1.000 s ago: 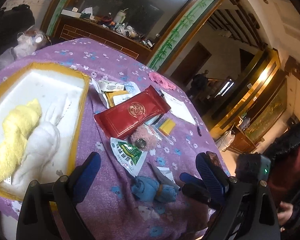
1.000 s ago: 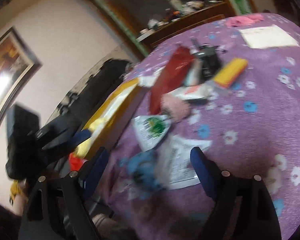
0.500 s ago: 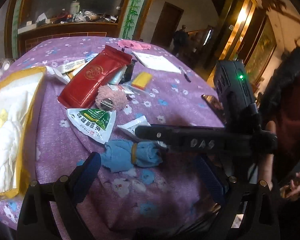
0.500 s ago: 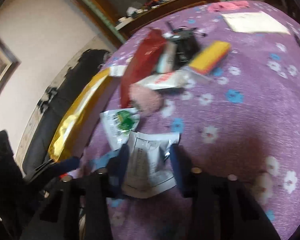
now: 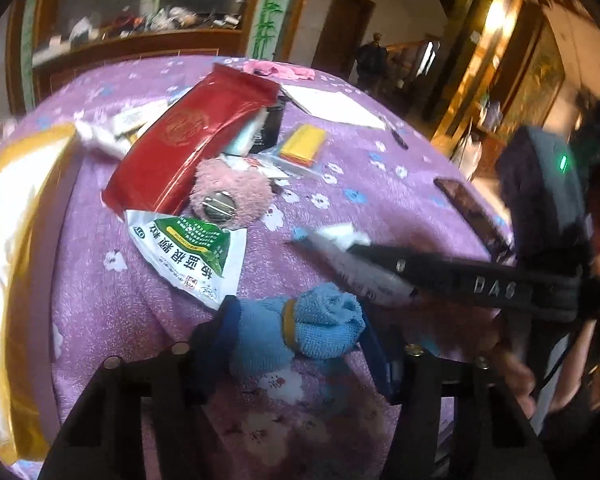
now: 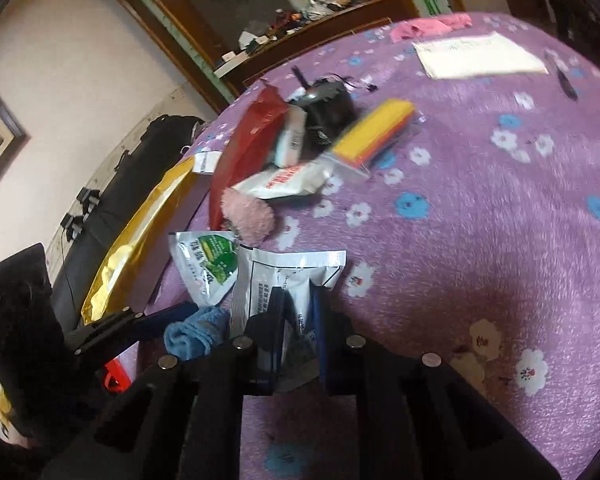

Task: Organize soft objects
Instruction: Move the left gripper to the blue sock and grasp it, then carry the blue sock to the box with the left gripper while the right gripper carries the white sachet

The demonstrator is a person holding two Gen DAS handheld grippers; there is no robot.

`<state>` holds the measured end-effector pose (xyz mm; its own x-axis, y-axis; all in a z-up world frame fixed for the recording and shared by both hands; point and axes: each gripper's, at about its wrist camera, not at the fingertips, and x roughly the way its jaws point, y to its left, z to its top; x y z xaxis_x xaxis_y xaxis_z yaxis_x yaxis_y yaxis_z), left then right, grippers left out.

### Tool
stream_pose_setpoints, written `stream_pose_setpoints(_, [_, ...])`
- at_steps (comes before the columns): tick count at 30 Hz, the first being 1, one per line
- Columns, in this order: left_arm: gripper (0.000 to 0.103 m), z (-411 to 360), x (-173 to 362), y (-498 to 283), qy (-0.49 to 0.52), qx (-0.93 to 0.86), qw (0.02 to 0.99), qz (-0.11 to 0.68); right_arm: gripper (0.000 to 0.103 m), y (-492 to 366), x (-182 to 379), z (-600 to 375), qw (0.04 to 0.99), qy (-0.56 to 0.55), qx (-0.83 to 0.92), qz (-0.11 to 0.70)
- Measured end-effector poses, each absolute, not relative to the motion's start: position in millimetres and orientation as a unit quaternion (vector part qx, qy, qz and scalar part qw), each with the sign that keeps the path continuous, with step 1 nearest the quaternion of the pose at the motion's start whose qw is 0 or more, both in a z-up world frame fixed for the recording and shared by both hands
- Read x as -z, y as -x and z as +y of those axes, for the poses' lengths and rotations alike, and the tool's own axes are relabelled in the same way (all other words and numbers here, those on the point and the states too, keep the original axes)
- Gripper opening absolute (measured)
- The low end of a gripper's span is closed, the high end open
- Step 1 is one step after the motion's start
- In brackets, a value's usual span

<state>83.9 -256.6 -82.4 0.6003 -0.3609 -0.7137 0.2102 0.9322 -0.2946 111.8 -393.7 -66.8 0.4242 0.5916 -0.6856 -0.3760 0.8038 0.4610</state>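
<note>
A rolled blue towel with a yellow band lies on the purple flowered cloth, and my left gripper is shut on it. The towel also shows in the right wrist view. My right gripper is shut on a silver-white foil packet; the gripper also crosses the left wrist view. A pink fluffy pad with a metal disc lies past the towel. A gold-rimmed white tray is at the left.
A green-and-white sachet, a red pouch, a yellow packet, a black device, white paper, a pen and a pink cloth lie on the table. A phone lies at the right edge.
My left gripper has moved in and closed on the blue towel. My right gripper has closed on the foil packet.
</note>
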Motion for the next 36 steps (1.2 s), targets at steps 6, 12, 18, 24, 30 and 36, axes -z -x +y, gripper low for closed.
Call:
stream_pose_setpoints(6, [0.029,-243.4,79.8,-84.5,0.144,0.174,0.886,0.406,0.014,-109.8,65.8,-385.8,0.836,-0.106,-0.29,0.453])
stream_pose_setpoints(12, [0.015,-231.8,54.5,-75.7,0.19,0.194,0.89,0.367,0.013,-111.1,65.6,-384.6,0.838,-0.115,-0.287,0.45])
stream_pose_setpoints(18, [0.012,-216.6,49.5,-72.6,0.226,0.183,0.888,0.356,0.013,-102.6,62.3,-383.3,0.844,-0.117,-0.291,0.435])
stream_pose_setpoints(24, [0.011,-200.6,26.4,-59.3,0.259,0.194,0.891,0.32,0.013,-97.5,49.5,-382.9,0.848,-0.122,-0.301,0.418])
stream_pose_setpoints(30, [0.011,-191.4,6.2,-49.1,0.269,0.2,0.895,0.295,0.013,-91.9,34.6,-375.8,0.85,-0.128,-0.319,0.4])
stream_pose_setpoints(36, [0.011,-176.9,-0.5,-41.4,0.294,0.2,0.89,0.284,0.013,-84.0,23.2,-362.8,0.85,-0.115,-0.336,0.389])
